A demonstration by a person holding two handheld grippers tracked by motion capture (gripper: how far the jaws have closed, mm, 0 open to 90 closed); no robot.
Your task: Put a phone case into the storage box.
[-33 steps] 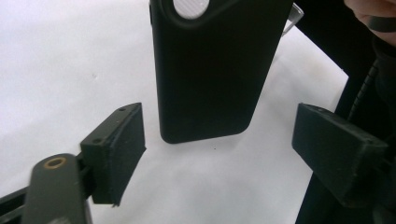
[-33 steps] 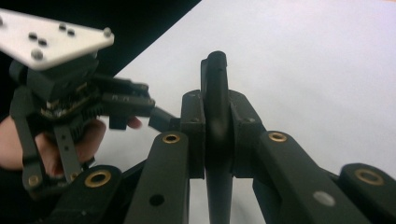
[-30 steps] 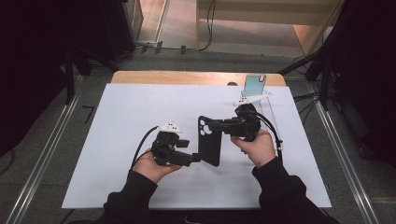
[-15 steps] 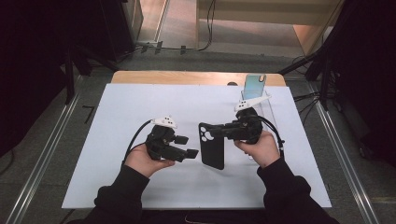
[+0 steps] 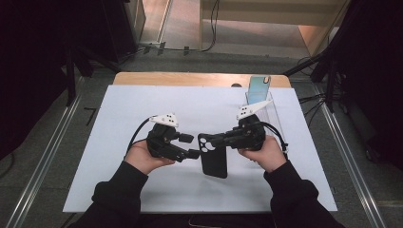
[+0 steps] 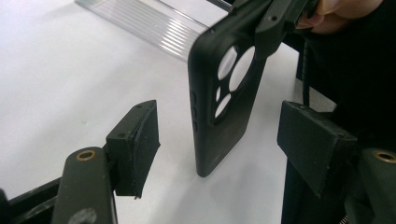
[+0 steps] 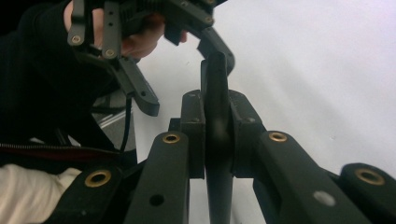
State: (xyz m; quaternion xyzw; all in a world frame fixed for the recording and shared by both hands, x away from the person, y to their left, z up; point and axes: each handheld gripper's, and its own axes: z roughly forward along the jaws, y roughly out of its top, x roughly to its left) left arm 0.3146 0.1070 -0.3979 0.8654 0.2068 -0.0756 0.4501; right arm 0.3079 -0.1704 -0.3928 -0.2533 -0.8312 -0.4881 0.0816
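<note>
Left gripper (image 5: 190, 146) fingers spread apart, right gripper (image 5: 212, 139) fingers clamped.

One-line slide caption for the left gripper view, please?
Open left gripper faces the black phone case, held upright by the right gripper over the white table.

Bright table, dark surround, perhaps slightly soft.

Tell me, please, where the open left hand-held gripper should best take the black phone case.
Probably the black phone case at its free lower half, pads on its two flat faces, coming in from its thin edge. The right hand-held gripper already clamps the camera end, and the left hand-held gripper faces that edge.
</note>
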